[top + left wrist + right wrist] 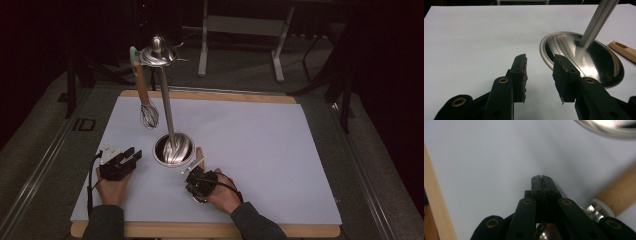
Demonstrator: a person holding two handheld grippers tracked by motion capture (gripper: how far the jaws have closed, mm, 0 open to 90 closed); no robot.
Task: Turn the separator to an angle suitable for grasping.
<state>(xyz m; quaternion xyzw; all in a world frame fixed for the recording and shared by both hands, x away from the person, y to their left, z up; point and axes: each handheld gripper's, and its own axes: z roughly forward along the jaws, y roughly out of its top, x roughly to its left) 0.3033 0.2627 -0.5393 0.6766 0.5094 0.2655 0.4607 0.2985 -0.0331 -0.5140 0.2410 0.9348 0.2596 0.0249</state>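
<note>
With the left hand-held gripper (pixel 131 156) spread and the right hand-held gripper (pixel 191 168) pressed together low in the frame, a bump could tip the tall metal stand (pixel 166 105).

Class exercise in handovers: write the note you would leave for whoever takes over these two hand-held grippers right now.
Left gripper: open, holding nothing, low beside the stand base.
Right gripper: jaws shut, nothing visibly held.
Whisk: hanging from the stand's top.
Wooden-handled utensil: lying on the white sheet by the base, next to the right gripper.
Likely left: pick it up and hang it.
</note>
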